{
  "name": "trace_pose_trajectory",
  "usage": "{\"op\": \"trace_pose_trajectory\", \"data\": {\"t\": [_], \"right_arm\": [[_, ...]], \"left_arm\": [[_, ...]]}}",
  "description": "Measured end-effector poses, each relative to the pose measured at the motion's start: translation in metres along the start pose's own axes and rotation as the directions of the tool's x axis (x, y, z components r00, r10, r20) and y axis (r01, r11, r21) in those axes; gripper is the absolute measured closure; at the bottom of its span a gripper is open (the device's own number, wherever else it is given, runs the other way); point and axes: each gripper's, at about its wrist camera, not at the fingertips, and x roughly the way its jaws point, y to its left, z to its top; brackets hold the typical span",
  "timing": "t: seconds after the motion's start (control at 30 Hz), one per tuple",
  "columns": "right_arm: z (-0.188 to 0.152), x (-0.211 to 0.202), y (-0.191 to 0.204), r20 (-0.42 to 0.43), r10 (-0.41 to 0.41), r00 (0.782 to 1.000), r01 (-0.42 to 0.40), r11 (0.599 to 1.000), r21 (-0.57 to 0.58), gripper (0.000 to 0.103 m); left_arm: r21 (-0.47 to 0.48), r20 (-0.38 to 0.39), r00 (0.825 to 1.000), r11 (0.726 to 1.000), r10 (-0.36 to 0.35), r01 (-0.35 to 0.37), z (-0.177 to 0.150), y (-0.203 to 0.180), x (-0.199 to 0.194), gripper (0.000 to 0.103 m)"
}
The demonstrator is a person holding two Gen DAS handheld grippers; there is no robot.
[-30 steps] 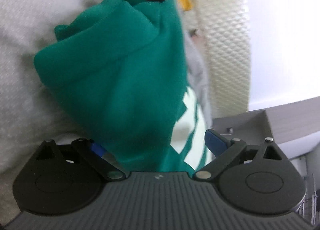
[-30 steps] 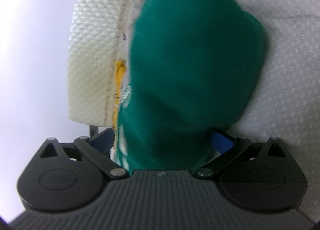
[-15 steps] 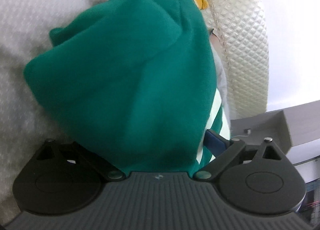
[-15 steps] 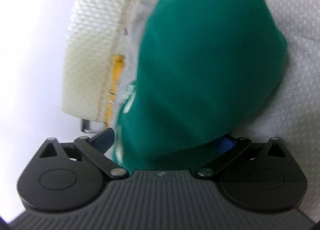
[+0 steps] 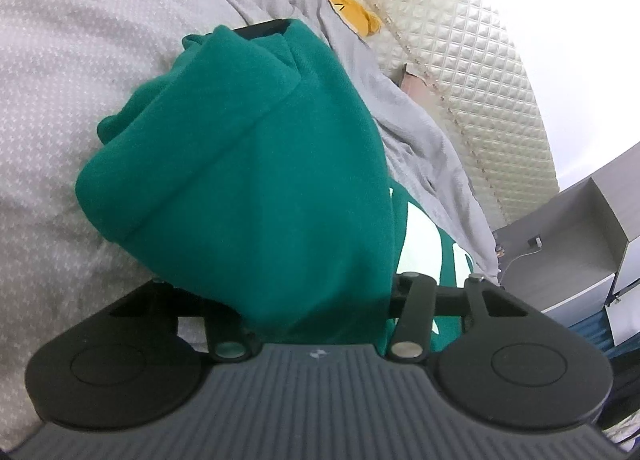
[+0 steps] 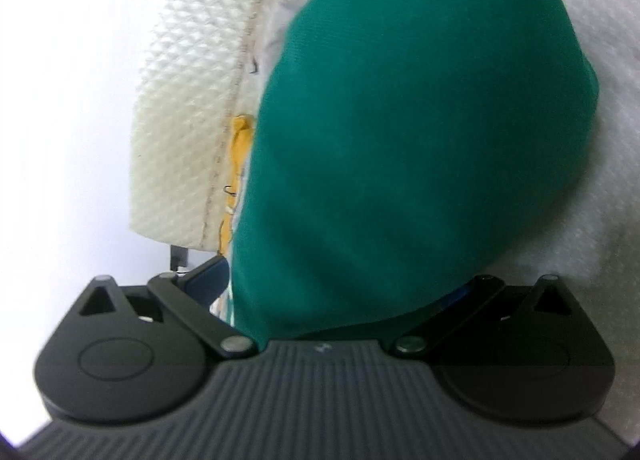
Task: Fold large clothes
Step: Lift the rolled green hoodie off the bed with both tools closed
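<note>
**Ana:** Grey patterned bedsheet point(image 5: 60, 72) filled the left of the left wrist view, with a quilted cream headboard point(image 5: 488, 72) and a yellow cloth point(image 5: 340, 6) along its edge further right, and a grey shelf unit point(image 5: 580, 228) at the far right. Where was the garment?

**Ben:** A green sweatshirt point(image 5: 248, 180) hung bunched over the bed, draped straight in front of both cameras. White lettering showed on its right side in the left view.

**Ana:** And the left hand-held gripper point(image 5: 316, 300)?

**Ben:** Its linkage arms stood steep and drawn in, and the cloth ran down between them, so I judged it clenched on the sweatshirt. The fingertips themselves were buried under fabric.

**Ana:** The right hand-held gripper point(image 6: 320, 300)?

**Ben:** Its arms lay splayed wider, with blue pads peeking out either side of the green bulk. The picture was blurred and the cloth hid the tips; I couldn't tell whether it gripped or merely sat under the drape.

**Ana:** How would the fabric handle?

**Ben:** Thick, soft fleece, I'd guess: light enough to lift, limp, prone to sagging and bunching rather than holding a crease. Better to take it by a hem or shoulder seam, where layers are doubled, than by a loose middle.
</note>
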Motion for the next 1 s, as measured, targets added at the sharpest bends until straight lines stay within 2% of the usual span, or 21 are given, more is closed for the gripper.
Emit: {"op": "trace_pose_trajectory", "data": {"t": [0.13,0.33,0.4,0.43,0.47,0.57,0.73,1.0], "right_arm": [[0.002,0.013,0.001,-0.036,-0.077,0.996,0.076,0.997,-0.027,0.0],[0.0,0.024,-0.007,-0.029,-0.067,0.997,0.067,0.998,-0.003,0.0],[0.0,0.02,-0.011,-0.014,-0.063,0.998,0.062,0.998,-0.027,0.01],[-0.001,0.018,-0.009,-0.006,-0.066,0.998,0.065,0.997,-0.05,0.023],[0.001,0.018,-0.003,-0.002,-0.067,0.998,0.067,0.995,-0.067,0.03],[-0.003,0.012,0.005,0.009,-0.055,0.998,0.056,0.992,-0.116,0.043],[-0.01,-0.005,0.024,0.041,-0.019,0.999,0.027,0.978,-0.208,0.051],[-0.024,-0.044,0.039,0.043,0.07,0.997,-0.054,0.953,-0.298,0.052]], "left_arm": [[0.018,-0.002,1.0,1.0,0.007,-0.007,-0.004,-0.004,-0.004,0.047],[0.047,0.008,1.0,0.999,0.019,-0.02,0.0,-0.009,-0.002,0.047],[0.055,0.014,1.0,0.998,0.018,-0.019,-0.001,-0.009,-0.003,0.047],[0.054,0.016,1.0,0.998,0.015,-0.016,-0.002,-0.009,-0.003,0.047],[0.056,0.017,1.0,0.998,0.013,-0.014,-0.002,-0.009,-0.004,0.047],[0.077,0.027,1.0,0.997,0.009,-0.011,-0.003,-0.011,-0.006,0.048],[0.073,0.044,0.999,0.997,-0.006,0.003,-0.002,-0.011,-0.013,0.05],[0.056,0.092,0.993,0.996,-0.072,0.067,-0.001,-0.008,-0.052,0.051]]}}
